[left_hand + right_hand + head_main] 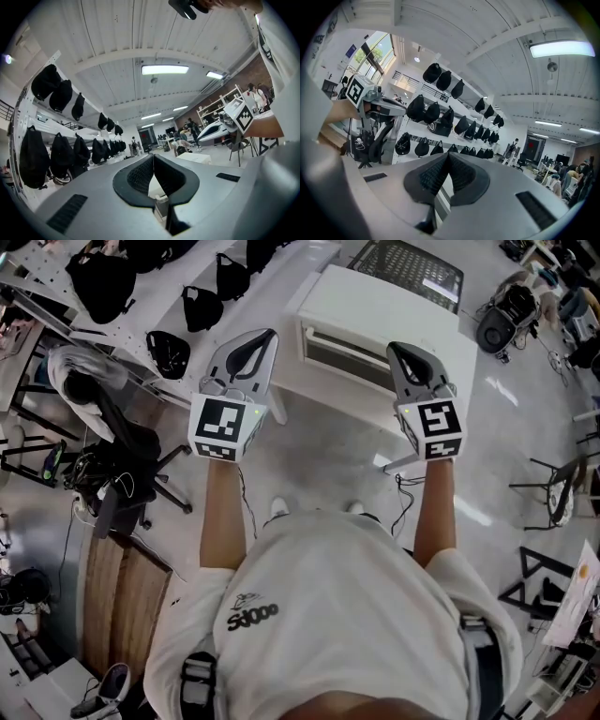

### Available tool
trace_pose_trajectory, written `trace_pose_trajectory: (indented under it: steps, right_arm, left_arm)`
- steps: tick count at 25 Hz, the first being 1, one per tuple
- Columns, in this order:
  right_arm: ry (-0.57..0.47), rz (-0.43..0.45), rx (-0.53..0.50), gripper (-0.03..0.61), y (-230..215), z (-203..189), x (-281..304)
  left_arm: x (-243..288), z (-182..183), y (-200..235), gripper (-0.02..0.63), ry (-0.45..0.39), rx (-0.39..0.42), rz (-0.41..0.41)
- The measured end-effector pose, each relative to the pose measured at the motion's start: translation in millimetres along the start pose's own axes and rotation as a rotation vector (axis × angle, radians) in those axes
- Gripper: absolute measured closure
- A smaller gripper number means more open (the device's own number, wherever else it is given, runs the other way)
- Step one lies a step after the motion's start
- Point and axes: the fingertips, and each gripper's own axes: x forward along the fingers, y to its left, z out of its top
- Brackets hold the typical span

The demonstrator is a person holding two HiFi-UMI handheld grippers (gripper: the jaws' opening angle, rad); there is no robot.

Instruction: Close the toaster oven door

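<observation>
Presently I hold the left gripper (265, 337) and right gripper (397, 349) side by side over the near edge of the white table (375, 306). Each has its jaws pressed together on nothing, which I judge a ready stance before reaching in. The toaster oven (410, 268), as I take the dark grille-topped unit to be, sits at the table's far edge, well apart from both sets of fingertips; its door cannot be made out.

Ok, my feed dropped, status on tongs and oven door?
Left tongs shut, empty. Right tongs shut, empty. Both raised, off the white table. Oven door not discernible.
</observation>
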Motion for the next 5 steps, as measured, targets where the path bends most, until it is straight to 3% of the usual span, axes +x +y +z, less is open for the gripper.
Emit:
trace_pose_trajectory:
  steps: [5]
  right_arm:
    - [0.01,0.0,0.01,0.58,-3.7,-8.6,1.7]
  left_arm:
    - [0.1,1.6,0.4,0.595,-0.004,-0.021,0.001]
